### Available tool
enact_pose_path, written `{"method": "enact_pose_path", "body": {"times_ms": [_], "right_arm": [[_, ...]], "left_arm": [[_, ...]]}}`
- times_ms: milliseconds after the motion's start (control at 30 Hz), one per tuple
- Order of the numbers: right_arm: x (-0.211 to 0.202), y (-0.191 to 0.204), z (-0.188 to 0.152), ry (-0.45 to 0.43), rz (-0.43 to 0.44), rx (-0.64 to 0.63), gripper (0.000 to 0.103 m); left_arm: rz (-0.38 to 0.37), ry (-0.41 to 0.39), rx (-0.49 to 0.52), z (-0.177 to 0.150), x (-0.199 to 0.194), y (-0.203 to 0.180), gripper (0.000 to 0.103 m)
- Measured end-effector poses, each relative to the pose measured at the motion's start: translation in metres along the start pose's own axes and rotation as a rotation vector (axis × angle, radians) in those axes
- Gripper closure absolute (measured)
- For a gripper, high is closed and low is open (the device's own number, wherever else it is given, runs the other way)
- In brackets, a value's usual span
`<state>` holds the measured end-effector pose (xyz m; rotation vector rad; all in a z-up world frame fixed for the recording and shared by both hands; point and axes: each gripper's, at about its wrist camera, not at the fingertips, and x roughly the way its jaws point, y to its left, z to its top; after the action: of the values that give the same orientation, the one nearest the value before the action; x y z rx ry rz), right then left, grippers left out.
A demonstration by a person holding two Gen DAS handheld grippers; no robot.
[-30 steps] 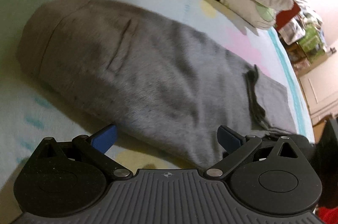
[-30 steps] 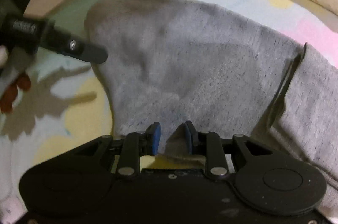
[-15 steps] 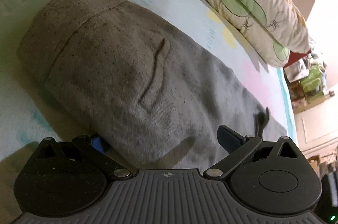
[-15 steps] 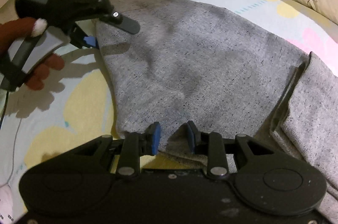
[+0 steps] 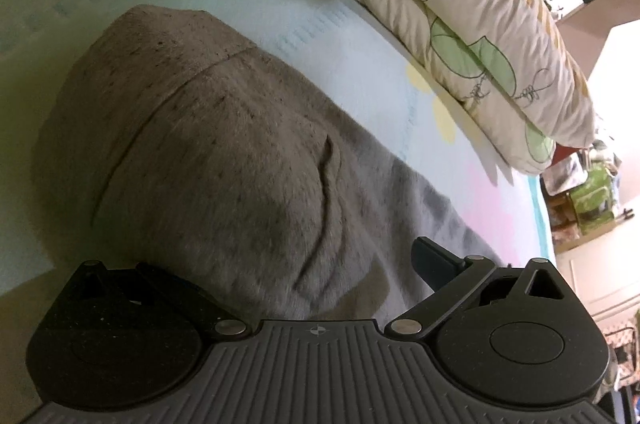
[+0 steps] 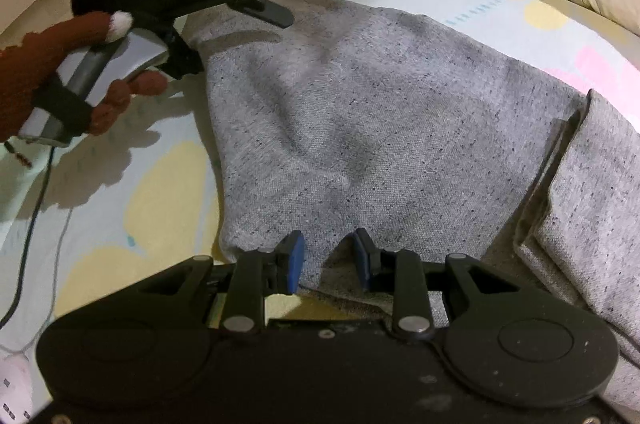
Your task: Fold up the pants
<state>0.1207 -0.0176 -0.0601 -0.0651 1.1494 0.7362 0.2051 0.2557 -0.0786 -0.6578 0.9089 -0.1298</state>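
Grey pants lie on the bed sheet, with a folded leg part at the right. My right gripper is at the near edge, its blue pads closed on a raised tuck of the cloth. In the left wrist view the waistband is at the left. My left gripper stands open across the pants' near edge, with the left finger hidden under the fabric and the right finger above it. The right wrist view shows that left gripper at the waist end, held by a gloved hand.
Two leaf-print pillows lie along the far side of the bed. A dark cable runs over the sheet at the left, near a white power strip. Cluttered shelves stand beyond the bed.
My left gripper has moved in to the waist end and rolled, and its left finger has slipped under the pants' edge. The right gripper has kept still with the cloth in it.
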Motion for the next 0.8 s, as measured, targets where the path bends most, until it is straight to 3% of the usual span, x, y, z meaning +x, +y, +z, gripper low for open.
{"method": "enact_pose_path", "body": {"times_ms": [333,367,433,467,667,800], "right_arm": [[-0.002,-0.003,-0.003,-0.010,0.021,0.026,0.073],[-0.002,-0.003,-0.003,-0.011,0.022,0.028,0.073],[-0.003,-0.002,-0.004,-0.013,0.023,0.025,0.073],[-0.003,-0.002,-0.004,-0.013,0.025,0.025,0.073],[-0.008,-0.007,0.004,0.002,0.054,0.022,0.073],[-0.039,-0.019,0.017,-0.111,0.076,0.060,0.073]], "left_arm": [[0.002,-0.014,-0.088,0.017,0.016,-0.004,0.002],[0.007,-0.012,-0.077,0.017,0.015,-0.006,0.003],[0.044,-0.001,-0.010,0.017,0.013,-0.015,0.028],[0.060,-0.001,0.024,0.017,0.010,-0.018,0.033],[0.074,-0.046,0.102,0.016,-0.019,-0.038,0.035],[0.032,-0.112,0.231,0.017,-0.043,-0.070,0.035]]}}
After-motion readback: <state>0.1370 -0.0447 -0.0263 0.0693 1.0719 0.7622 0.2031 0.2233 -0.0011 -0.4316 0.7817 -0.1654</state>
